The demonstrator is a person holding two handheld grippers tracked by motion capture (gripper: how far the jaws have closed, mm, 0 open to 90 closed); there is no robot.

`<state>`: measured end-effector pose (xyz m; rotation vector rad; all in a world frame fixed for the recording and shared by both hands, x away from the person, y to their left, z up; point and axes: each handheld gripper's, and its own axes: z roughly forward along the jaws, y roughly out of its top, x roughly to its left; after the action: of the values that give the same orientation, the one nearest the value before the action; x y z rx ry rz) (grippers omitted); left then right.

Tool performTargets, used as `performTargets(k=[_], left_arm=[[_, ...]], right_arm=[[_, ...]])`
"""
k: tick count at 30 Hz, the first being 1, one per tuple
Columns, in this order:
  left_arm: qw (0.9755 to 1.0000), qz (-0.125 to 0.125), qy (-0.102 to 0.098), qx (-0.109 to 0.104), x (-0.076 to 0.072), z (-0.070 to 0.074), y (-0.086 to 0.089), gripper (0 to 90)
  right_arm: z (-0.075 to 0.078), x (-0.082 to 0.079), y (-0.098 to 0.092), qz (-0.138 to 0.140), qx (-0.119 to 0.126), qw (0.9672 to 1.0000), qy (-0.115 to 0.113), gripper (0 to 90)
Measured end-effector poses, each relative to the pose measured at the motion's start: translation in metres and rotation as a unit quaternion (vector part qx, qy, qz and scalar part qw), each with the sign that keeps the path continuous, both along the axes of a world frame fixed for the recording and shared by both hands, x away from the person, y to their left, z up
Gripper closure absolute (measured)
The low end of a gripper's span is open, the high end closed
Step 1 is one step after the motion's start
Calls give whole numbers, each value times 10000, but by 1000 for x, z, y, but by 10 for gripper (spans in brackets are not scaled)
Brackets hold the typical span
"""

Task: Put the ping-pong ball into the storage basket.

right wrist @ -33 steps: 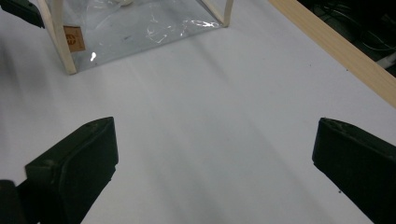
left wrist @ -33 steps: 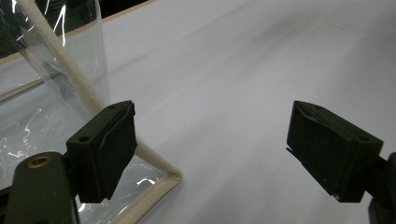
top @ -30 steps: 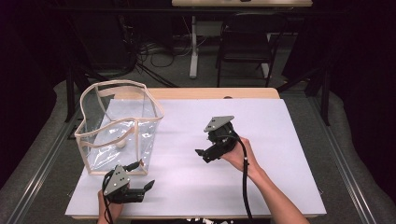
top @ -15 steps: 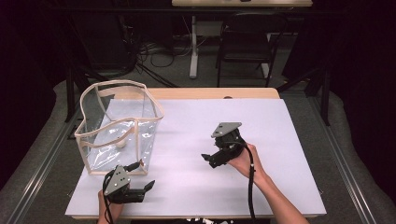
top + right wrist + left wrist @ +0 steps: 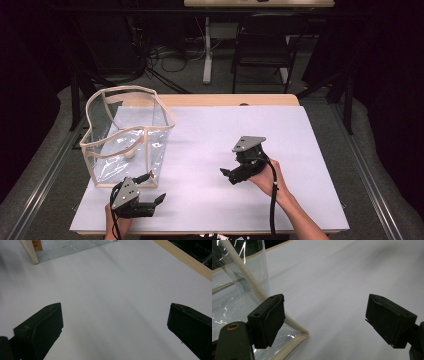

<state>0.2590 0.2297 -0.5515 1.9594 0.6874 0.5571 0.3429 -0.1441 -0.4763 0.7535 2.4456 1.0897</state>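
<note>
A clear plastic bag (image 5: 125,132) with beige trim stands open on the left of the white table top (image 5: 215,130); a small pale round thing (image 5: 130,154) lies inside it. My left gripper (image 5: 152,189) rests open near the front edge, just in front of the bag's near corner. In the left gripper view its left fingertip (image 5: 268,320) sits beside the bag's trimmed bottom corner (image 5: 294,327), and nothing is between the jaws (image 5: 324,320). My right gripper (image 5: 228,175) hovers open mid-table, pointing left toward the bag, with bare table between its jaws (image 5: 115,322).
The bag's lower edge (image 5: 62,247) lies far ahead in the right gripper view, and the table's wooden rim (image 5: 185,260) runs along the right. A chair (image 5: 262,45) and cables (image 5: 165,55) lie on the floor beyond the far edge.
The right gripper has drifted to the right and toward the near side of the table, away from the bag. The left gripper and the bag have stayed put.
</note>
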Motion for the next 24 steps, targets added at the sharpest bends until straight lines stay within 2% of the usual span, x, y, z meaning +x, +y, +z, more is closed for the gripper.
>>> performTargets(k=[24], left_arm=[[10000, 6, -14, 12, -1, 0, 1, 159]], right_arm=[[-18, -24, -28, -156, 75, 9997, -155, 0]])
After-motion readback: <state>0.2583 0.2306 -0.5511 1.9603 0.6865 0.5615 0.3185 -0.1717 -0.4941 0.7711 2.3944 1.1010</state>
